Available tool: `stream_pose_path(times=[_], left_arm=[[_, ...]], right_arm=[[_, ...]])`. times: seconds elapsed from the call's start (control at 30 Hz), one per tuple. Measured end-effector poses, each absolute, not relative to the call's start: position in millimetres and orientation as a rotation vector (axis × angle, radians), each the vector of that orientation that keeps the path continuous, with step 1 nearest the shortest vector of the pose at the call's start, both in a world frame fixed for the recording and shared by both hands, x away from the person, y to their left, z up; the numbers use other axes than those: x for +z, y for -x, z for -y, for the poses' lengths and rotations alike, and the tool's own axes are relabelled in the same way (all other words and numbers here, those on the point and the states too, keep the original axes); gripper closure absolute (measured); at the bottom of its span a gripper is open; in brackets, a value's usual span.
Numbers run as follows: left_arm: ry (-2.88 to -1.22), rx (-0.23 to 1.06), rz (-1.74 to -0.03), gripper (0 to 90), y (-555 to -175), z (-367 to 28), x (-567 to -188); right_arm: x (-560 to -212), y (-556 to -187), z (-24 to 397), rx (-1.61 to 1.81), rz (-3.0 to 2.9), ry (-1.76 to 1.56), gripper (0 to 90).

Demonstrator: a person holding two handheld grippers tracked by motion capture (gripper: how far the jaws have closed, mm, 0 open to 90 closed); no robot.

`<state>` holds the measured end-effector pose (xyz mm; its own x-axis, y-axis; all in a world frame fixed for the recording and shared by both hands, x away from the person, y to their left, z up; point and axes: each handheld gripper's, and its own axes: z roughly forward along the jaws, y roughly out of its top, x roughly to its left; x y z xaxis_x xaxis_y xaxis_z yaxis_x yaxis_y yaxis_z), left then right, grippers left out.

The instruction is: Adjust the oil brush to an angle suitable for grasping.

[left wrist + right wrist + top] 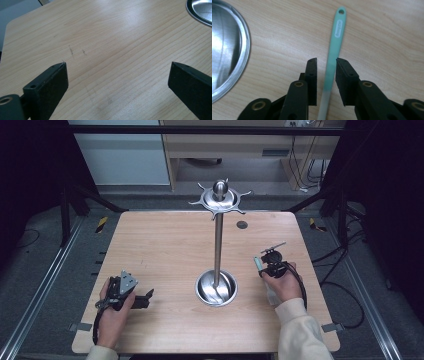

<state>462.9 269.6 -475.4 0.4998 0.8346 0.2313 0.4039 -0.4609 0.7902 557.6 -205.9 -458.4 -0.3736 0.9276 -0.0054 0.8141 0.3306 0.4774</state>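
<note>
Right gripper [325, 65] had fingers parted around a mint-green utensil handle [336, 42]; steel stand base [229, 50] sat close beside; left gripper [117, 75] gaped empty over worktop [112, 45].

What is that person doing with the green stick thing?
A person sits at a wooden table with a gripper in each hand. The right gripper has a thin mint-green utensil handle between its jaws; they stand a little apart around it, and it is hard to tell whether they press on it. Beside it stands a shiny metal stand with a round base and hooks around its top. The left gripper is open over bare wood, holding nothing.
</note>
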Motion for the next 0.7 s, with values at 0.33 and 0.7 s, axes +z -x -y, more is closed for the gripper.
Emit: stream_pose_path(times=[0.33,0.7], left_arm=[[-2.075,0.808,-1.01,2.4,-463.2,-268.7,-476.3],[-2.088,0.801,-1.006,2.4,-463.5,-267.8,-477.3]], right_arm=[[-461.0,-558.3,207.3,0.496,-2.369,-1.614,68.2],[-464.1,-559.5,207.2,0.445,-2.399,-1.679,72.5]])
